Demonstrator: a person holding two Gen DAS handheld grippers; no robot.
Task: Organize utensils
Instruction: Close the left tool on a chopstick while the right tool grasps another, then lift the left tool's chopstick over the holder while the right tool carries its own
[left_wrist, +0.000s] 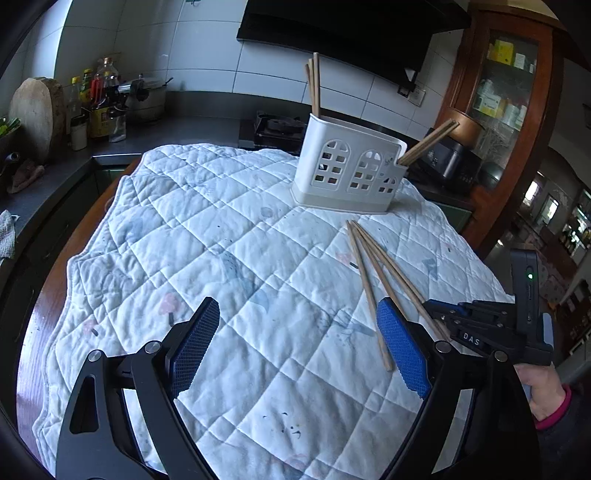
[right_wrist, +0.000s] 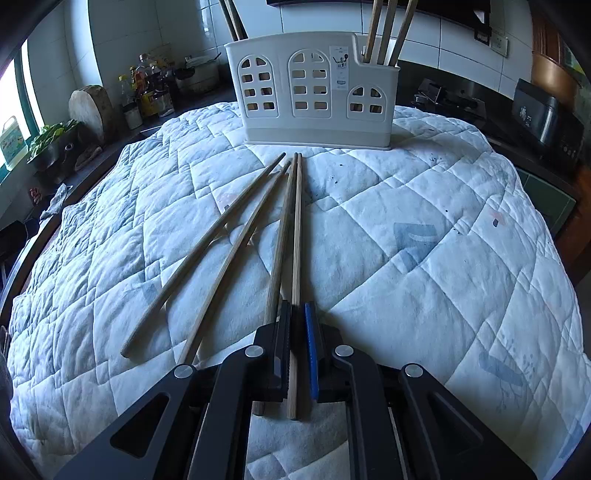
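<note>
Several wooden chopsticks (right_wrist: 229, 236) lie on a white quilted cloth (right_wrist: 424, 229) in front of a white plastic utensil holder (right_wrist: 314, 88). The holder has chopsticks standing in its left and right ends. My right gripper (right_wrist: 297, 314) is shut on one chopstick (right_wrist: 296, 229) that points at the holder; another chopstick lies just left of its left finger. In the left wrist view the holder (left_wrist: 351, 166) stands at the far side and the loose chopsticks (left_wrist: 376, 266) lie to the right. My left gripper (left_wrist: 295, 332) is open and empty above the cloth. The right gripper (left_wrist: 436, 310) shows at the chopsticks' near ends.
A dark counter (left_wrist: 155, 136) behind the table carries bottles (left_wrist: 99, 99), a pot and a round wooden board (left_wrist: 33, 114). A stove (left_wrist: 277, 125) sits behind the holder. A wooden cabinet (left_wrist: 509, 103) stands at the right. The table's wooden edge (left_wrist: 48, 306) shows beside the cloth.
</note>
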